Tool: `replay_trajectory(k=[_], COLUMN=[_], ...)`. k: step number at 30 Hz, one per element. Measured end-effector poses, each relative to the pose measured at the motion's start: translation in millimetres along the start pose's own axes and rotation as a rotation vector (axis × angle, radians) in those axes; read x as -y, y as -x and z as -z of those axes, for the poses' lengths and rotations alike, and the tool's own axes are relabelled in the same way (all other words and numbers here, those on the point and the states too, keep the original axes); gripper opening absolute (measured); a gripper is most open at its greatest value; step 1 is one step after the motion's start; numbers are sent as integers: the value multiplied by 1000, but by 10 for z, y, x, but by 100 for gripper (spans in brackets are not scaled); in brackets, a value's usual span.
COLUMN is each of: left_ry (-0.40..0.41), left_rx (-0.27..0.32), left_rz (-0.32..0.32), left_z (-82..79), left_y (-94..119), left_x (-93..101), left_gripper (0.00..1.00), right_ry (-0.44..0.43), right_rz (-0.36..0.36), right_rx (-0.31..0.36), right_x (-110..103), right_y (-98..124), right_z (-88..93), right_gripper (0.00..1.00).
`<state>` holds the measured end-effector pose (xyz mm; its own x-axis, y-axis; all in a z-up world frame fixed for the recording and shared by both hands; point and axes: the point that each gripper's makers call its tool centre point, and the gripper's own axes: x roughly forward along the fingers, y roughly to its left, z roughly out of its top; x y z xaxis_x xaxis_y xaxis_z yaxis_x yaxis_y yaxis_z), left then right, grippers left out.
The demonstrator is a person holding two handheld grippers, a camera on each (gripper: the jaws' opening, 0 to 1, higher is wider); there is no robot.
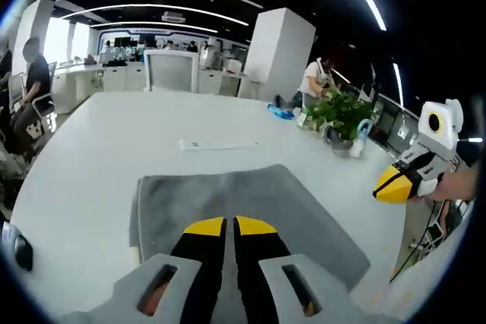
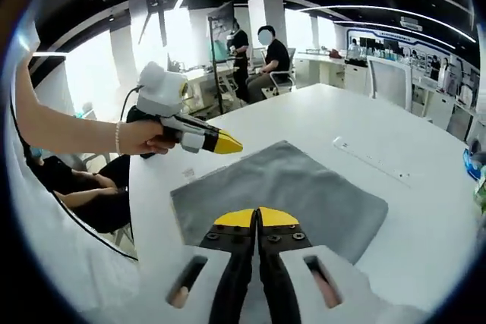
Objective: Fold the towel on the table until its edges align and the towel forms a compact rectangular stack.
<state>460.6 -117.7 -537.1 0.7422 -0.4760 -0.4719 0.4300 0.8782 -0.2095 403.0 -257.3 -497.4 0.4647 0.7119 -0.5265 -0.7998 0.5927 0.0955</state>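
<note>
Towel [image 1: 243, 206] lies flat; potted plant [image 1: 340, 114] beyond.

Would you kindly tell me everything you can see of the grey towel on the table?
The towel is plain grey, soft cloth with a slightly fuzzy look, lying flat on the white table. It looks like a rough rectangle, its edges a little wavy; whether it is one layer or already folded cannot be told. The left tongs and the right tongs, both with yellow tips closed together, are over its near part, and no contact can be made out. A slim white bar lies apart beyond it.
</note>
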Motion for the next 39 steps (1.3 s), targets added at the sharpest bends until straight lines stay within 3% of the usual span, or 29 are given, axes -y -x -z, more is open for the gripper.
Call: replay_trajectory(k=[8,19,26,29,33,39], left_ry=[49,144,217,263,283,349], left_rx=[-1,-8,-16,-24,-55,-53], left_rz=[-77,-162,-193,-195,-215,-244], left_z=[178,475,699,808,978,1052], left_y=[139,272,320,319,309,338], left_x=[9,-105,-93,-57,-54,-56], left_gripper=[5,5,5,5,5,5], right_ry=[38,40,54,-3,6,14], right_rz=[-8,-34,31,24,49,67], right_rx=[-54,-94,-102,-100,-115,-149], right_x=[293,549,828,920,1084,1253], right_y=[22,-144,-236,-273,-313,-422], right_z=[13,50,123,120,96,149], right_gripper=[0,0,0,0,0,0])
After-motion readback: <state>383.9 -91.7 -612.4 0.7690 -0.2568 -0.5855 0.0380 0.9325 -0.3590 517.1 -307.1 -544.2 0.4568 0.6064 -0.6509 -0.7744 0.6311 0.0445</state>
